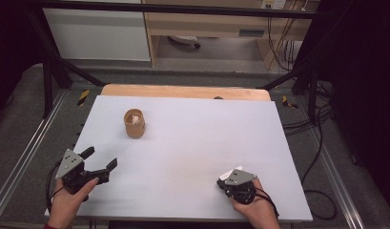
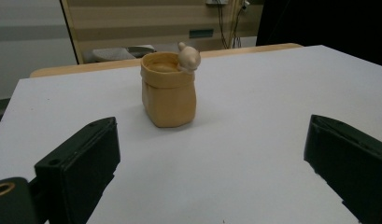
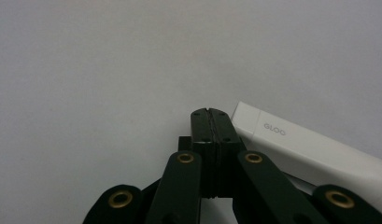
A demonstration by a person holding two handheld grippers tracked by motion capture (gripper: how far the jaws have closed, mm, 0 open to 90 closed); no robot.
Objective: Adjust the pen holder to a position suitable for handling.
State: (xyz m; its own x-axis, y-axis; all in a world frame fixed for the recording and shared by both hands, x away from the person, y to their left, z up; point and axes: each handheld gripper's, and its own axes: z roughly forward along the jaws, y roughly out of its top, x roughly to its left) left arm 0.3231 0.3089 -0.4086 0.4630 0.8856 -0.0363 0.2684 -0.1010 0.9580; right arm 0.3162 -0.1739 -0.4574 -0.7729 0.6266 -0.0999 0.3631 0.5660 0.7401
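Glue stick (image 3: 310, 151), white and lying flat on the surface (image 1: 192, 143) at five o'clock, touches the right gripper (image 1: 224, 181), jaws together beside it, seemingly nudging. At eight o'clock, left gripper (image 1: 100, 158) gapes toward the tan pot (image 1: 134, 123).

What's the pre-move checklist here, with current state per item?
1. Left gripper open: ok, its jaws stand wide apart with nothing between them.
2. Tan pot upright and free: ok, it stands alone on the table, ahead of the left gripper and apart from it.
3. Small figure on pot rim: ok, it sits at the rim; whether it is fixed there, cannot tell.
4. Right gripper ready to grasp: not ok, its jaws are shut with nothing between them.
5. White glue stick placed for pickup: it lies on the table right beside the shut jaws; touching them or not, cannot tell.
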